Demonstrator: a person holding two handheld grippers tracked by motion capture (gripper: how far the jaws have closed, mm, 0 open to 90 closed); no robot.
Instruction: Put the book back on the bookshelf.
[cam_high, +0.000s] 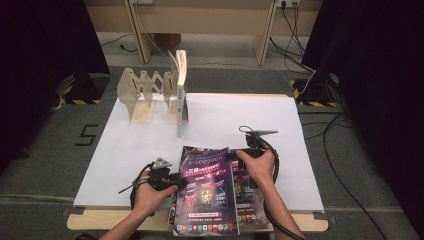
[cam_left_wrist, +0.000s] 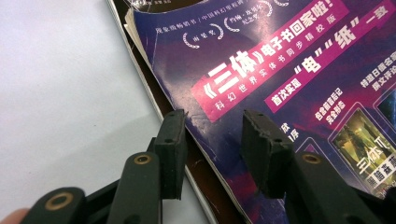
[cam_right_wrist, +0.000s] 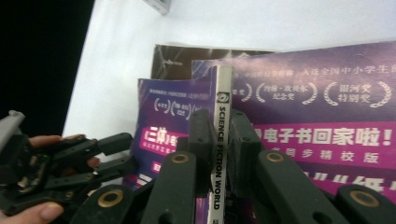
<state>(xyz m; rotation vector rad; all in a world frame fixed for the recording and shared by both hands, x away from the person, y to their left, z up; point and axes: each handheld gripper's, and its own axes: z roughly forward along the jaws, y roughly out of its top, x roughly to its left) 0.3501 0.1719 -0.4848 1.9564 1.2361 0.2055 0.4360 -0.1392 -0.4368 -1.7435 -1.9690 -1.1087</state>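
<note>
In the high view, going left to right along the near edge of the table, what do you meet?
Left gripper → purple magazine → right gripper. Other magazines beneath overlap it, so I leave them out.

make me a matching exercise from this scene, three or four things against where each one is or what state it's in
Things:
1. left gripper
2. right gripper
3. pale wooden folding book rack
4. white paper sheet

States:
A. stands at the table's far left
B. shut on the spine of a purple glossy magazine
C. lies flat under the magazines
D. jaws apart over a magazine cover

Pairs: 1-D, 2-B, 3-A, 4-C
</note>
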